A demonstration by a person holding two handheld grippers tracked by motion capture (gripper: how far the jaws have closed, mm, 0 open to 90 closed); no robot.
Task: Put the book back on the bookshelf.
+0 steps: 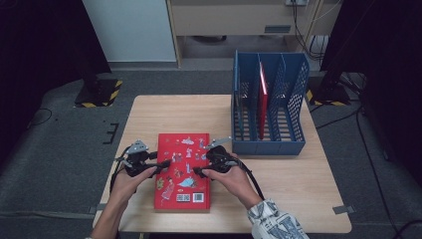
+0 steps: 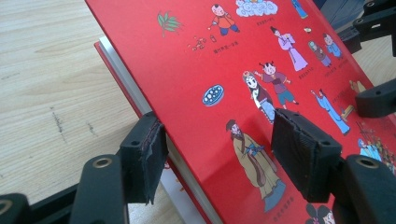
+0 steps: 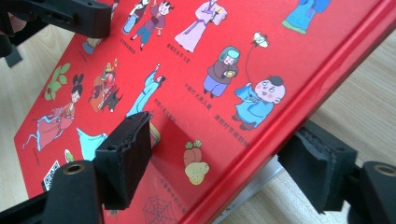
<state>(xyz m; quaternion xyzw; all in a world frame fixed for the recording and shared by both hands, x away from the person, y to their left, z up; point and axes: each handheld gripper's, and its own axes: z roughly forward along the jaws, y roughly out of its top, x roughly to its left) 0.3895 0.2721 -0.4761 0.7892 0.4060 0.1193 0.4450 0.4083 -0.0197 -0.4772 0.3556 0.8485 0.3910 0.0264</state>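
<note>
A red picture book (image 1: 181, 174) with cartoon figures on its cover lies near the table's front edge. My left gripper (image 1: 160, 167) is shut on its left edge. In the left gripper view (image 2: 224, 158), one pad sits under the edge by the white pages and the other presses on the cover of the book (image 2: 224, 70). My right gripper (image 1: 199, 172) is shut on the right edge. In the right gripper view (image 3: 219, 161), one pad rests on the cover of the book (image 3: 196, 70) and the other sits beneath the spine. The book looks tilted, slightly off the wood.
A blue file rack (image 1: 268, 144) with several slots stands at the table's back right, with a thin red book (image 1: 262, 99) upright in a middle slot. Bare wooden tabletop (image 1: 288, 199) lies to the right and behind. Cables and stands sit on the floor beyond.
</note>
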